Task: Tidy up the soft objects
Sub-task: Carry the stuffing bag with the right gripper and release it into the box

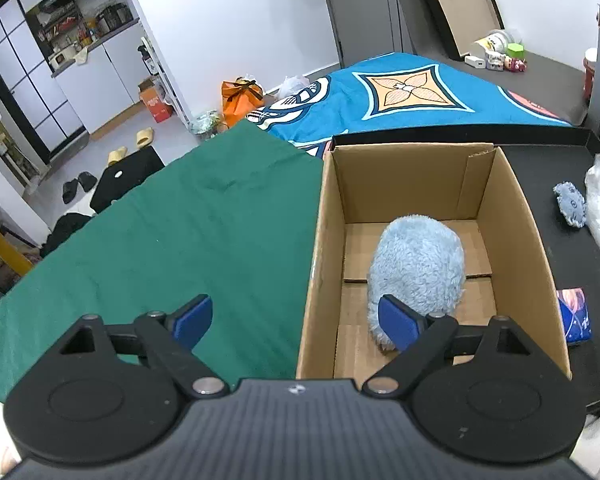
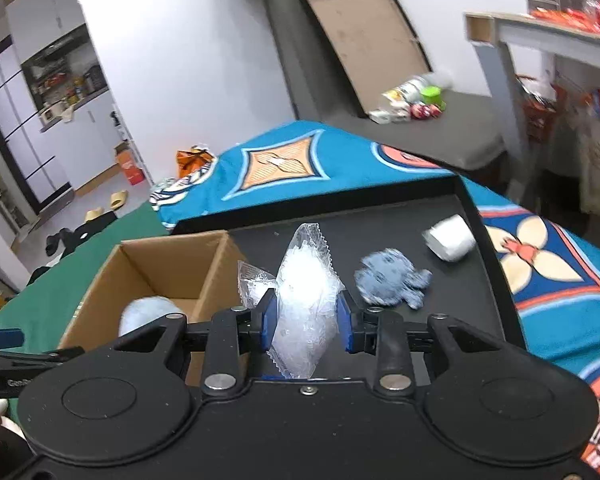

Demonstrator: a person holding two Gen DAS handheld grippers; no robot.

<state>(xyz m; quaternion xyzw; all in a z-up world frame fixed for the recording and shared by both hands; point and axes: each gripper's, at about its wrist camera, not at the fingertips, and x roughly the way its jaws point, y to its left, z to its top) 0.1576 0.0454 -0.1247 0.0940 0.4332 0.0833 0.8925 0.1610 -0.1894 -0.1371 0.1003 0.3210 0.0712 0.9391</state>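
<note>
A fluffy light blue plush (image 1: 418,268) lies in the open cardboard box (image 1: 516,216); it also shows in the right wrist view (image 2: 144,316) inside the box (image 2: 100,284). My left gripper (image 1: 298,320) is open and empty, held above the box's near left wall. My right gripper (image 2: 306,326) is shut on a clear plastic bag of white soft stuff (image 2: 306,292), held up just right of the box. A small blue-grey knitted toy (image 2: 392,276) lies on the black tray (image 2: 488,248); it also shows in the left wrist view (image 1: 570,204).
A white roll (image 2: 450,238) lies at the tray's far right. A green cloth (image 1: 160,232) covers the table left of the box. A blue patterned blanket (image 1: 400,92) lies behind. A small blue printed packet (image 1: 574,316) sits right of the box.
</note>
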